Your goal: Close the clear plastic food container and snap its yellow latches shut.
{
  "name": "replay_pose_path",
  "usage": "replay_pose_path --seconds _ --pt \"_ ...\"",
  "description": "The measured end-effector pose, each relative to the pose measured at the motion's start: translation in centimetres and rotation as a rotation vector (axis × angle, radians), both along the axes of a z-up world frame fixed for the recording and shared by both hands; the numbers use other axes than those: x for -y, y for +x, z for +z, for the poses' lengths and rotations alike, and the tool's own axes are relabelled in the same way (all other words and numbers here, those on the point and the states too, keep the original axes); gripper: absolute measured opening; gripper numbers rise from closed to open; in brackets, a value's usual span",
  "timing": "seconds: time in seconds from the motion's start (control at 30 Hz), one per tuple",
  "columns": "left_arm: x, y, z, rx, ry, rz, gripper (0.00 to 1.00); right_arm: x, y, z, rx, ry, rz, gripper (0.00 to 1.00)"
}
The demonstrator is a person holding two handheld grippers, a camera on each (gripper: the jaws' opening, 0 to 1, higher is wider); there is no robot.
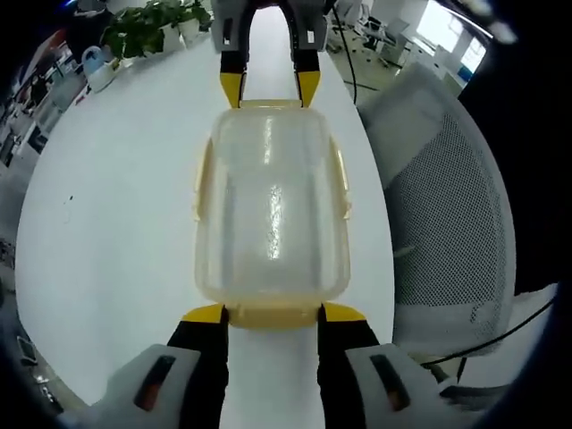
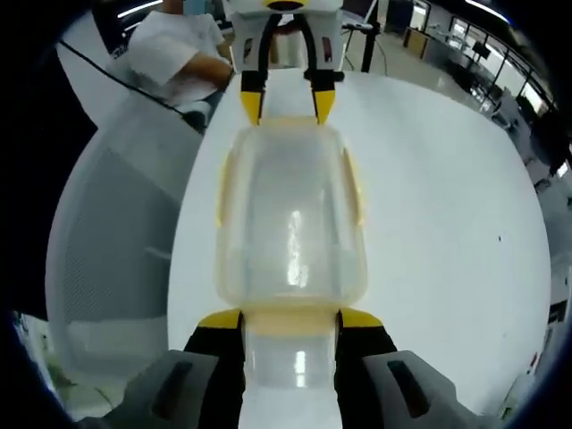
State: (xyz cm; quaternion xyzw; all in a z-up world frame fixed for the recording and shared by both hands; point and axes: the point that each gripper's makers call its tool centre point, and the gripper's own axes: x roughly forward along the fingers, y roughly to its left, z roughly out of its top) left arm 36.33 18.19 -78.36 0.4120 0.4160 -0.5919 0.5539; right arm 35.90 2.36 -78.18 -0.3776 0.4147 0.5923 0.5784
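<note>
Sitting lengthwise on a long white table (image 1: 116, 223), a clear plastic food container (image 1: 271, 214) lies between two grippers facing each other.

Office surroundings ring the table: a grey mesh chair (image 1: 447, 223) beside it, potted plants (image 1: 147, 27) at the far end, a person in a white sleeve (image 2: 170, 49) seated nearby. Lid on, the container shows yellow latches (image 1: 341, 183) along its sides. Left gripper (image 1: 271, 315) and right gripper (image 2: 290, 320) each stand with jaws spread wide, straddling an end latch, yellow tips touching or just beside the container's ends.
</note>
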Motion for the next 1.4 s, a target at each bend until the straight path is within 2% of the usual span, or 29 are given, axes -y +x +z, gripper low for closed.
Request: replay_pose_path --seconds 0.53,1.1,1.4 --pt "2.9 0.0 -0.3 0.001 0.020 0.007 0.37 2.9 0.0 -0.2 -0.008 0.008 -0.011 0.37" --pt "6.4 -0.2 -0.5 -0.013 0.011 0.006 0.37 6.4 -0.1 -0.6 0.008 -0.011 -0.005 0.37" --pt "8.2 -0.3 -0.9 -0.021 0.003 -0.002 0.37 8.1 -0.2 -0.9 -0.002 -0.018 -0.009 0.37"
